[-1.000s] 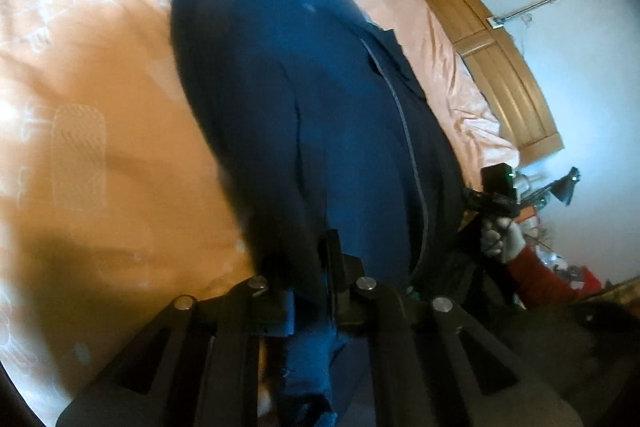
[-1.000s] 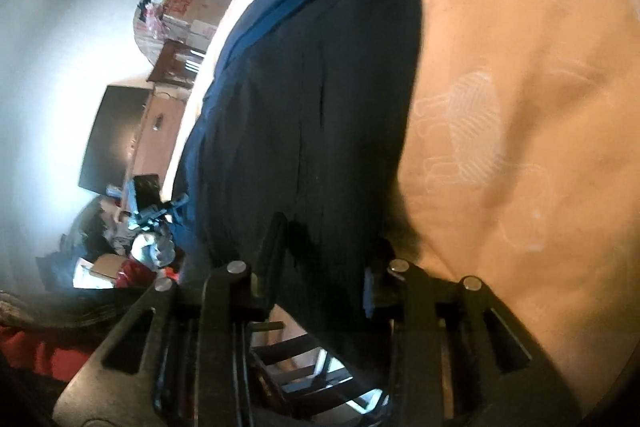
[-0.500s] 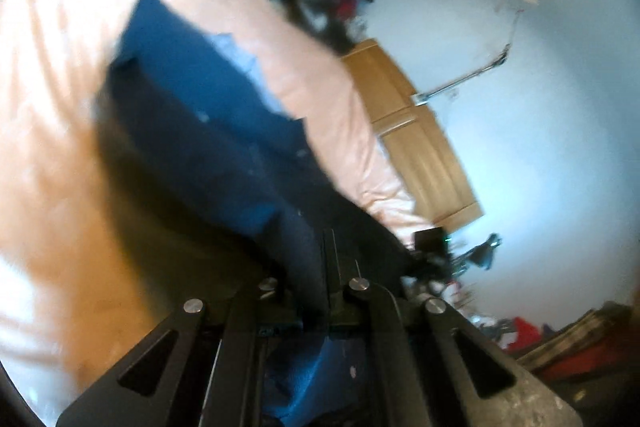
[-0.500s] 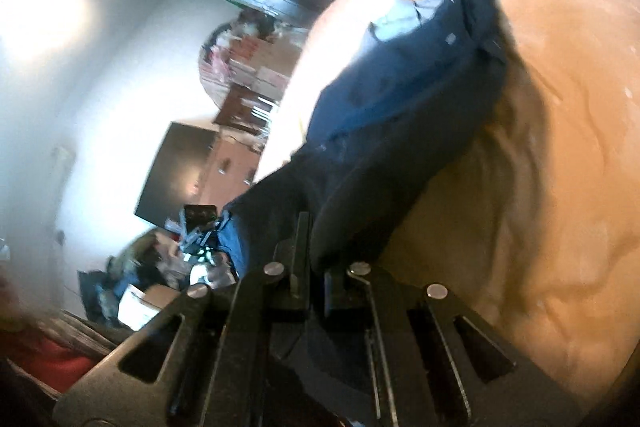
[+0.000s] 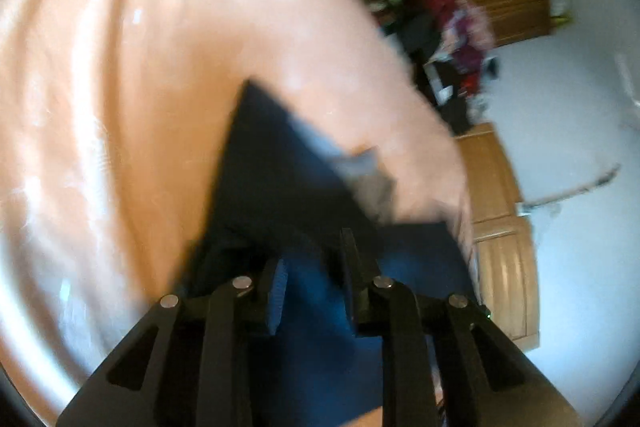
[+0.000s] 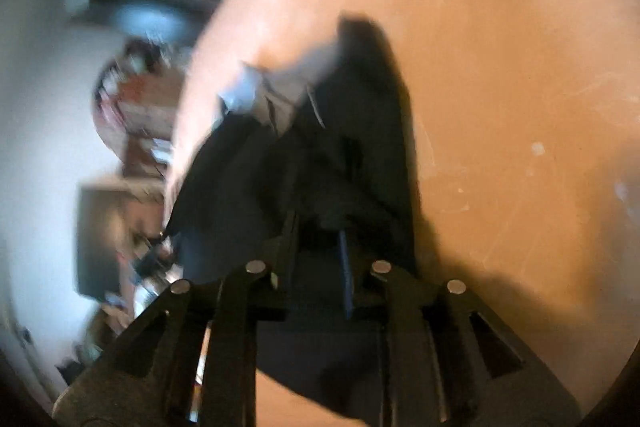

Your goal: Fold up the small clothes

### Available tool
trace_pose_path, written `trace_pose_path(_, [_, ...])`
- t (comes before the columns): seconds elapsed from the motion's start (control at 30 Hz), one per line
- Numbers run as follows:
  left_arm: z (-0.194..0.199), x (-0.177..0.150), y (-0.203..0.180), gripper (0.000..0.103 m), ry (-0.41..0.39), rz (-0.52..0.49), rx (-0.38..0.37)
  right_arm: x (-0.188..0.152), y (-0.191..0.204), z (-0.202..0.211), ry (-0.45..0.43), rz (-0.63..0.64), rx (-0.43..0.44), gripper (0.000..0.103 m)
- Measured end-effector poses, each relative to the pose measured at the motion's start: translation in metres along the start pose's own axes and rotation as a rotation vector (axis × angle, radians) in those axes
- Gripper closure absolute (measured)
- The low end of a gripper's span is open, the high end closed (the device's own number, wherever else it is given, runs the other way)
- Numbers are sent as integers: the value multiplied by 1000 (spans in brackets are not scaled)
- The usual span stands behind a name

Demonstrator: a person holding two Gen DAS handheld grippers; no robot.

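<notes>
A dark navy garment [image 5: 276,179] with a pale grey lining patch [image 5: 352,163] lies bunched on the peach bedsheet [image 5: 120,107]. My left gripper [image 5: 312,279] hovers over its near edge, jaws parted, with blue cloth showing loose in the gap. In the right wrist view the same garment [image 6: 360,131] lies in a dark heap, its pale lining [image 6: 272,91] at the far end. My right gripper [image 6: 318,259] is also open over the near edge, with cloth between the fingers but not pinched. Both views are motion-blurred.
The bedsheet [image 6: 500,107] stretches wide to the right of the garment. Wooden furniture [image 5: 504,267] and a pile of clothes [image 5: 448,19] stand past the bed's edge. A dark screen and cluttered shelves [image 6: 104,227] show at the left of the right wrist view.
Both grippers carried the garment's near edge forward over itself, so it now looks shorter and bunched. Their jaws, tight on the cloth half a second ago, have spread apart.
</notes>
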State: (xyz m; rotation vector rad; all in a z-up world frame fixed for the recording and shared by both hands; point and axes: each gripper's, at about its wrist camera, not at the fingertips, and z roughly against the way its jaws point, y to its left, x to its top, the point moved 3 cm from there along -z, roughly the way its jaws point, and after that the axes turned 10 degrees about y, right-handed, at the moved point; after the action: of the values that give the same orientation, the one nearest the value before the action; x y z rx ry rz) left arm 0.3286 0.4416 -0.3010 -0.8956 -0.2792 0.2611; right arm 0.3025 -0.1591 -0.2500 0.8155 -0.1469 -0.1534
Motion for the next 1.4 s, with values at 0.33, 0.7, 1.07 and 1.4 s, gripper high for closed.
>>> trace_pose_path(0.33, [34, -1, -5, 62, -139, -55, -54, 4, 25, 48, -228, 138, 60, 33])
trace_pose_path(0.7, [42, -17, -29, 60, -180, -229, 93, 28, 19, 39, -225, 225, -173, 30])
trace_pose_path(1.07, [-52, -11, -85, 60, 117, -449, 211, 26, 6, -19, -152, 288, -353, 30])
trace_pose_path(1.4, [18, 47, -11, 65, -141, -135, 281, 4, 15, -19, -96, 361, -440, 28])
